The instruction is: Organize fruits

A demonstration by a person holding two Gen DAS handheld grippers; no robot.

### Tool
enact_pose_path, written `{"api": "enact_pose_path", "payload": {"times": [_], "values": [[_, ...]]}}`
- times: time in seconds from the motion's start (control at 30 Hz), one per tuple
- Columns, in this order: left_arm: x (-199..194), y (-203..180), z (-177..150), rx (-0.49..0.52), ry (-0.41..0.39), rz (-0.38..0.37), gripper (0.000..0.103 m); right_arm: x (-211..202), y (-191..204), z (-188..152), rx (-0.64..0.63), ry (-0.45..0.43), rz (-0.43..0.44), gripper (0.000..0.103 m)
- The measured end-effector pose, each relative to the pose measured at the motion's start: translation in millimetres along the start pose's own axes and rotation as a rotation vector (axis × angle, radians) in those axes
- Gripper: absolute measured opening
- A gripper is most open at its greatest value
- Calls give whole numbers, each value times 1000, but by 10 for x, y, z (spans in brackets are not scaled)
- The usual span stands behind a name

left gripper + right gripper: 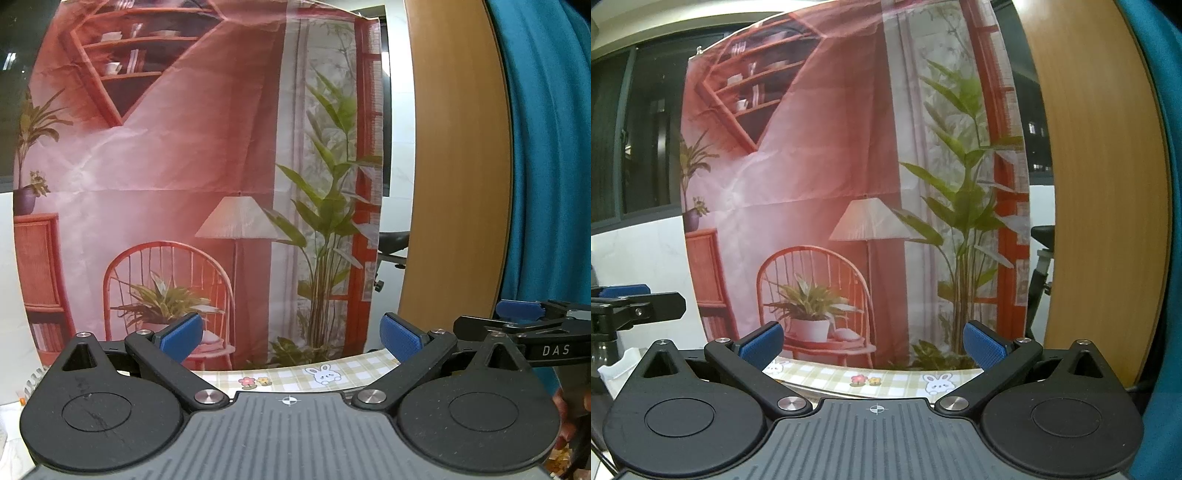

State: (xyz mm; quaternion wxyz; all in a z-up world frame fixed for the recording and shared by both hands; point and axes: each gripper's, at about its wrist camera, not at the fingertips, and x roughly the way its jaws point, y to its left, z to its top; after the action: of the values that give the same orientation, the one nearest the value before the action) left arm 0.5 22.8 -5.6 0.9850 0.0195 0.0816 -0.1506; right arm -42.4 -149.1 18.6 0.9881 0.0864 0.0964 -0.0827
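Left wrist view
- Left tongs point(291, 338): released; the two blue pads point(181, 336) stand wide apart with nothing between them.
- Landmark: printed backdrop point(192, 177) showing a red room, a lamp, a chair and plants; it hangs upright straight ahead of the tongs.
- Counter: only a narrow strip of checked cloth point(295, 374) with a rabbit and flower print shows, at the foot of the backdrop, between and below the pads.
- Right tongs point(519, 311): seen side-on, right of the backdrop, in front of a wooden panel point(458, 166); spread of the pads cannot be told from here.
- Fruit: none visible in this view; its position relative to the tongs cannot be told.

Right wrist view
- Right tongs point(873, 341): released; blue pads point(984, 347) wide apart, gap empty.
- Backdrop point(831, 166): directly ahead, filling the centre.
- Checked cloth point(886, 378): thin band at the foot of the backdrop, beneath the gap.
- Left tongs point(624, 291): partly in frame, left of the backdrop.
- Fruit: none visible in this view either.
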Motion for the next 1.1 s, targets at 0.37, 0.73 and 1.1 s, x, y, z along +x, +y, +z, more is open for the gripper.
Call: {"api": "enact_pose_path", "payload": {"times": [0.37,0.73,1.1], "values": [[-5,8,15,-1,-2,4,103,-14,-18,14,-3,-5,-1,103],[-5,2,12,-1,-1,3,103,-21,-19,19,-3,-5,-1,103],[-16,3,27,-7,3,3,103,-26,-28,29,-2,-3,-3,103]]}}
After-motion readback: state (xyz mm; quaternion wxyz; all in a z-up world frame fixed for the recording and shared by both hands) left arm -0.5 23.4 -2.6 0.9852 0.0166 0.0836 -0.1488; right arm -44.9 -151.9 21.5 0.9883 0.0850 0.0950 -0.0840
